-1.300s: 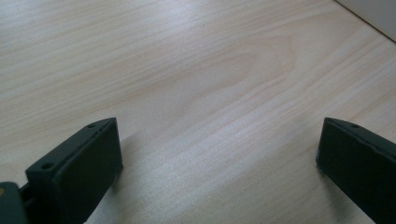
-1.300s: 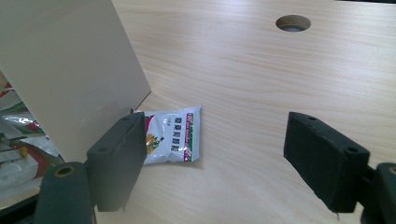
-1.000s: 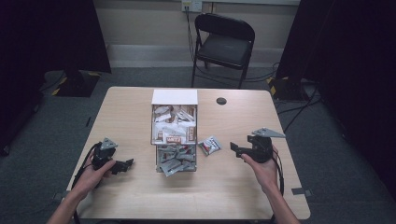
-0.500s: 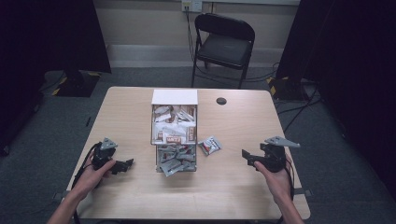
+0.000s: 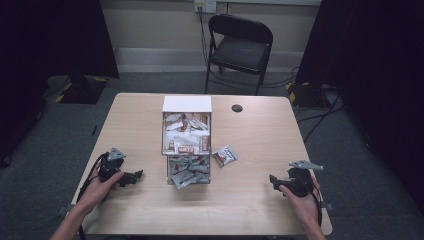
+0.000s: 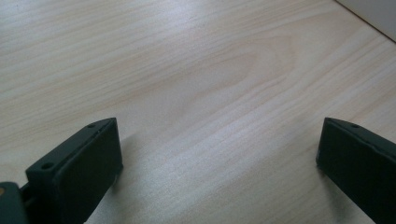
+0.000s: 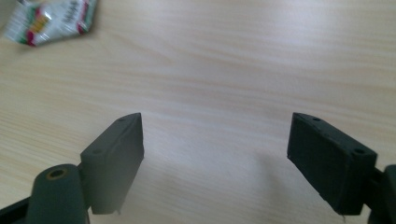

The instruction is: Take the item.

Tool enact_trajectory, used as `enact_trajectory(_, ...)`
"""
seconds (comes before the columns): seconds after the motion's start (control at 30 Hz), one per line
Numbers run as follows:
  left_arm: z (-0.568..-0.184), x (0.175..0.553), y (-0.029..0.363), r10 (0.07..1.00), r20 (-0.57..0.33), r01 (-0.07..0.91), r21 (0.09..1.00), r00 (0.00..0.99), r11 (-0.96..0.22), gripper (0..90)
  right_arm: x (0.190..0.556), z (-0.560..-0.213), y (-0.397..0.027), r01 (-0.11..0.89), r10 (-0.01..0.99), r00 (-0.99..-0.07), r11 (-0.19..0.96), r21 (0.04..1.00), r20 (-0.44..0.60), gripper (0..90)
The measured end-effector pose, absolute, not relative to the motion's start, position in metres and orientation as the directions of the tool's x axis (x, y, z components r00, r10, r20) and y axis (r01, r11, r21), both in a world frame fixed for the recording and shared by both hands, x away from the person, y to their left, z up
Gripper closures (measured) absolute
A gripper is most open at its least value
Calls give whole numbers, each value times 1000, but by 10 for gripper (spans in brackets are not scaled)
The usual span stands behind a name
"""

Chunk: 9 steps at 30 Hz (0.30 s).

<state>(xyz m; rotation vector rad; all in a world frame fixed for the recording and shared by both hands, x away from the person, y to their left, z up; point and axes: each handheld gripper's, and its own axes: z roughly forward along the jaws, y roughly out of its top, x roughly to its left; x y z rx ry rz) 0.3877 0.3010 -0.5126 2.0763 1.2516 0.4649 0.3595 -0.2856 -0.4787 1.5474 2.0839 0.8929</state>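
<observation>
My left tool (image 5: 134, 176) rested on worktop (image 5: 260, 140), left of box (image 5: 186, 131), jaws wide, nothing between them. My right tool (image 5: 273, 181) sat well right of box, near worktop's near edge, jaws wide too, empty. Box stood mid-worktop, packed with snack packets. One loose packet (image 5: 225, 155) lay just right of box; in right gripper view it showed at top left (image 7: 51, 21).
</observation>
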Motion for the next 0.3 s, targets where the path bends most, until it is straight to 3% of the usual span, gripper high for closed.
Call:
enact_trajectory(0.13, -513, 388, 301, 877, -34, 642, 694, 479, -324, 0, 360, -491, -287, 725, 953, -299, 194, 661, 49, 170)
enact_trajectory(0.2, -513, 388, 301, 877, -34, 642, 695, 478, -323, 0, 359, -494, -284, 710, 951, -309, 240, 662, -12, 173)
enact_trajectory(0.3, -513, 388, 301, 878, -34, 643, 695, 478, -323, 0, 357, -500, -282, 681, 954, -299, 224, 697, -15, 137)
